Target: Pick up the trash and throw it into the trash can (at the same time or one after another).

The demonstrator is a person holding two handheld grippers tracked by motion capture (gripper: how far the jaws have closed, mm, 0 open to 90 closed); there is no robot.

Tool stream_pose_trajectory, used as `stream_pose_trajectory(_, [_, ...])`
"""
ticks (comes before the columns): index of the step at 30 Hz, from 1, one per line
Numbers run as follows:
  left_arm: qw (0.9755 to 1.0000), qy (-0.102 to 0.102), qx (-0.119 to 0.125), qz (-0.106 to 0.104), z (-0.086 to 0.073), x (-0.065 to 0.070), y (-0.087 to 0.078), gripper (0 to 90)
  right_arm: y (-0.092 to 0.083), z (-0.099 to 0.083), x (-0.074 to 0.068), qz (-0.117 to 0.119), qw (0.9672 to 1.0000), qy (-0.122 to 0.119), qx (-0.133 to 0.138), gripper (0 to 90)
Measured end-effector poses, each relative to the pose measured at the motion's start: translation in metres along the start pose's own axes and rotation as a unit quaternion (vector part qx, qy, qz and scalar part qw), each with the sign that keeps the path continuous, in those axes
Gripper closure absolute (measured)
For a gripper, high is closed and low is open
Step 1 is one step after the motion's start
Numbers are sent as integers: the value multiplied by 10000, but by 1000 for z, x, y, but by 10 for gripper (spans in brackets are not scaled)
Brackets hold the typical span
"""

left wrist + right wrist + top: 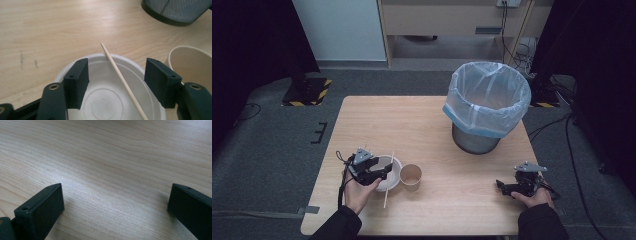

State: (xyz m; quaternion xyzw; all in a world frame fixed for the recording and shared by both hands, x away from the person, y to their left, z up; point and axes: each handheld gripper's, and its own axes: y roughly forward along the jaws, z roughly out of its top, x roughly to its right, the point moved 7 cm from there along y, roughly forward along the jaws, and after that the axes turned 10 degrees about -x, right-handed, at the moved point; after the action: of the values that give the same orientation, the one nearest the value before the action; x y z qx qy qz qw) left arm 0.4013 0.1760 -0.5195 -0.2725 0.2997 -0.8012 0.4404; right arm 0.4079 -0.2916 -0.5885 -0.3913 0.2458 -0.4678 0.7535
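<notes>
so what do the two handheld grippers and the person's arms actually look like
Both the left gripper and the right gripper are black, each with two blocky rectangular jaws with small screw holes and brass-coloured pivot rivets. Each carries a grey three-cornered plate on top, and a black cable trails from each. The person wears dark long sleeves that reach the wrists.

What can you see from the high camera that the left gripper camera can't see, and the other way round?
High view alone: the bin's plastic liner, the right gripper, the floor.
Left gripper view alone: up close, the rings in the bowl's bottom.
Both: the white bowl, the wooden stick lying across it, the paper cup, the table, the open left gripper.
</notes>
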Motion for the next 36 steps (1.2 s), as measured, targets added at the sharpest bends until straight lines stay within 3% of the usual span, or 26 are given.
stream_pose_trajectory(10, [9987,-51,-506,-10,-16,2,12,506,0,0,0,1,10000,1,-1,8])
stream_pose_trajectory(14, [9983,-73,-575,-57,-17,5,14,555,0,0,0,1,10000,-1,0,8])
stream_pose_trajectory(21, [9976,-99,-658,-166,-16,7,14,725,0,0,0,1,10000,-1,-1,7])
stream_pose_trajectory(27, [9965,-137,-808,-154,-16,-1,12,853,0,0,0,2,10000,0,-1,8])
stream_pose_trajectory(31, [9967,-154,-788,-154,-15,-2,10,855,0,0,0,1,10000,-1,-1,8])
stream_pose_trajectory(36, [9983,-121,-549,-171,-7,-1,2,855,0,0,0,2,10000,-1,0,8])
